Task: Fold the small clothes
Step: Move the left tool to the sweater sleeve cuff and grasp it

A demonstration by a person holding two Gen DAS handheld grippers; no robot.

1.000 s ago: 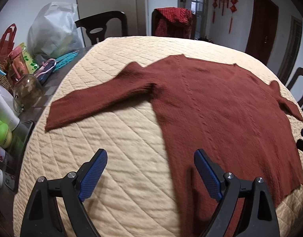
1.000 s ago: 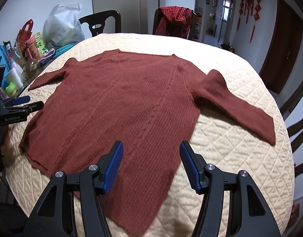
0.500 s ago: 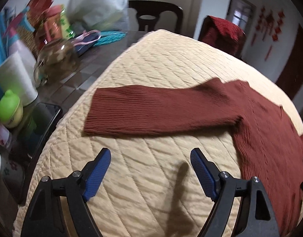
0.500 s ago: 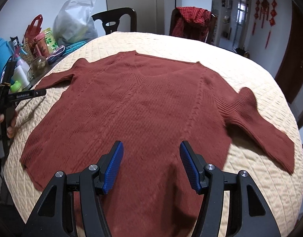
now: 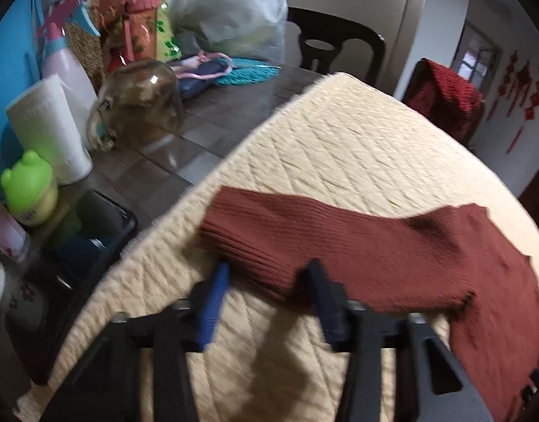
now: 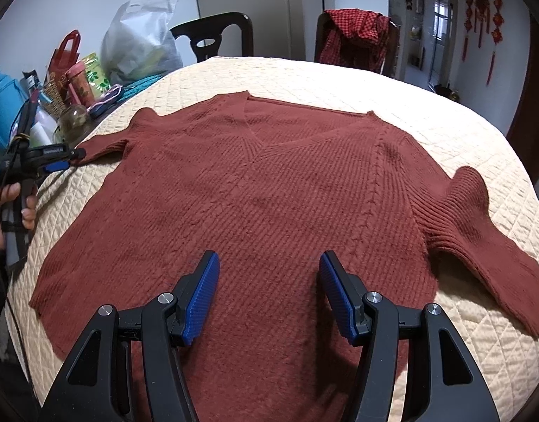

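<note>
My left gripper (image 5: 266,281) has swung in to the sweater (image 6: 269,193) cuff, jaws open around it, ungripped; right gripper (image 6: 269,292) hovers open over the hem — sleeve fold starting.

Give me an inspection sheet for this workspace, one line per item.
Surface: cream quilted cover over a dark table.
Job's things: rust-red V-neck sweater lies flat, front up, both sleeves spread outward.
Clutter: paper towel roll, glass jar, green frog-lid cup, spray bottle and white plastic bag, beside the cover on the left.
Grippers: left gripper open, at the left sleeve cuff; right gripper open, above the sweater's lower body.
Cables: thin black cable by the hand with the left gripper.
Surroundings: dark chairs, one draped with red checked cloth; red hanging ornaments.
</note>
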